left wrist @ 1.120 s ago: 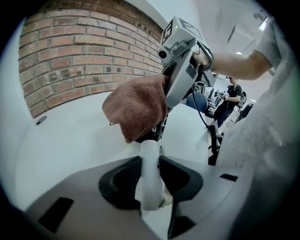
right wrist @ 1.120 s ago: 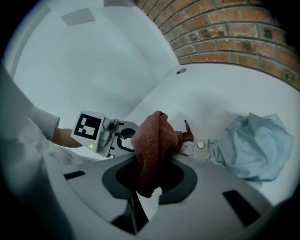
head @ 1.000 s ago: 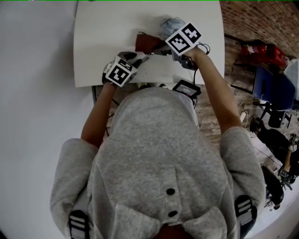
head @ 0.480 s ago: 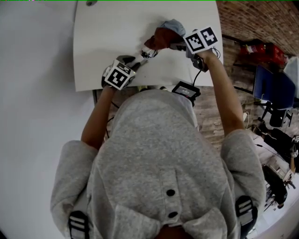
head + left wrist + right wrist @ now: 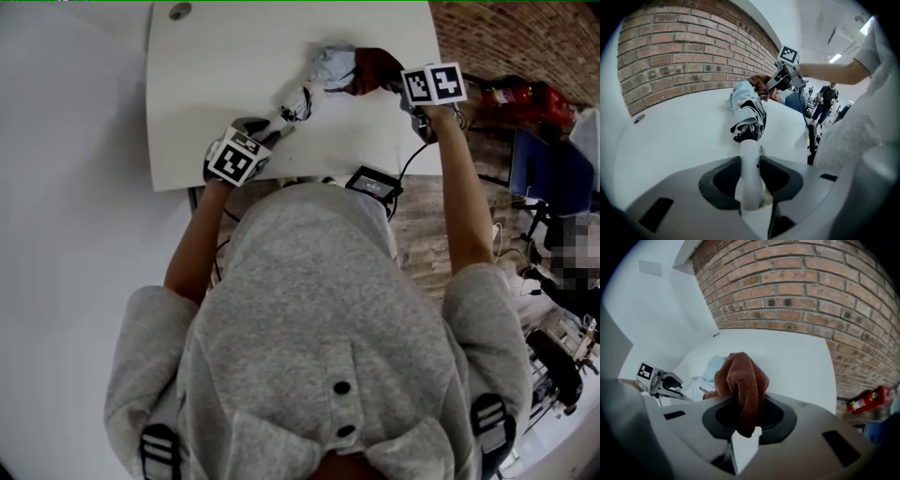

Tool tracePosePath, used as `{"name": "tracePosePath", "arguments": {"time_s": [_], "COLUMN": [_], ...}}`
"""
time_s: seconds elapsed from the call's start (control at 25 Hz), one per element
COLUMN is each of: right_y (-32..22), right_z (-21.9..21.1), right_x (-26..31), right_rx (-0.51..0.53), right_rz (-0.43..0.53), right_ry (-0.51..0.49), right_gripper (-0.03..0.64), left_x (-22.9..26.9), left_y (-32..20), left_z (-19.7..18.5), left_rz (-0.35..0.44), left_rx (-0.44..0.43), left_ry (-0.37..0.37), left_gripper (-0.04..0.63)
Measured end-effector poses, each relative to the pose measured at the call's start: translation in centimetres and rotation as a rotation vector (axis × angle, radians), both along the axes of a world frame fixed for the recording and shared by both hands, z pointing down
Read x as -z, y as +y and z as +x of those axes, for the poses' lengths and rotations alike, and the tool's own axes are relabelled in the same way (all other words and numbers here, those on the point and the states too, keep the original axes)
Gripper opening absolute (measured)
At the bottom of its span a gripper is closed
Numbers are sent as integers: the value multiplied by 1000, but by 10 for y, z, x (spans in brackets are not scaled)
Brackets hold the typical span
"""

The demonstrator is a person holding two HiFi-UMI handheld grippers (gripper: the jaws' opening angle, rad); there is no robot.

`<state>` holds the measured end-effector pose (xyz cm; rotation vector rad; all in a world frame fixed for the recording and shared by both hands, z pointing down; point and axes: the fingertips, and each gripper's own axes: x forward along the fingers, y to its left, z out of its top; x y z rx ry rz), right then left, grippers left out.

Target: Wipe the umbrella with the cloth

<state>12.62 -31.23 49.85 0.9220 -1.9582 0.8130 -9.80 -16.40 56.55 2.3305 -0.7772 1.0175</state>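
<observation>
The left gripper (image 5: 750, 174) has its jaws clenched on the white handle (image 5: 750, 157) of the folded umbrella (image 5: 749, 112), which lies on the white table (image 5: 216, 75) with its loose pale and dark folds running away from the handle. The right gripper (image 5: 744, 430) is clamped on a fold of the brown terry cloth (image 5: 742, 377). The rest of the cloth is bunched ahead of the jaws and appears to touch the far, pale end of the canopy. Since the umbrella is held only at its handle, a firm stroke could probably swing or roll the free end across the table. The slack fabric may also ruck up under the cloth instead of being wiped. The cloth is pinched by just a fold, so dragging against the canopy could tug it out of the jaws. Being already at the end, it might also slide off onto bare table. No brand or wording is legible; only black-and-white square markers on the gripper cubes show.
</observation>
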Motion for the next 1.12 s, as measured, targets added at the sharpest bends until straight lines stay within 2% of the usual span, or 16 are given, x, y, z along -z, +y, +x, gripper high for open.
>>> {"name": "tracePosePath", "arguments": {"time_s": [0.16,0.28,0.48,0.76,1.12], "right_y": [-9,3,44,80,124], "right_z": [29,19,-37,-92,-156], "right_x": [-12,-25,-41,-48,-44], "right_rx": [-49,-7,124,130,223], "right_rz": [77,60,16,-40,-72], "right_ry": [156,181,143,6,-99], "right_gripper": [77,77,77,77,77], "left_x": [-2,-1,1,1,-1], "left_y": [0,-1,0,0,2], "left_z": [0,-1,-1,1,1], "left_rz": [-1,0,2,4,13], "left_rx": [0,1,-4,-11,-1], "left_ry": [-3,-7,-16,-21,-35], "left_gripper": [137,137,137,138,138]}}
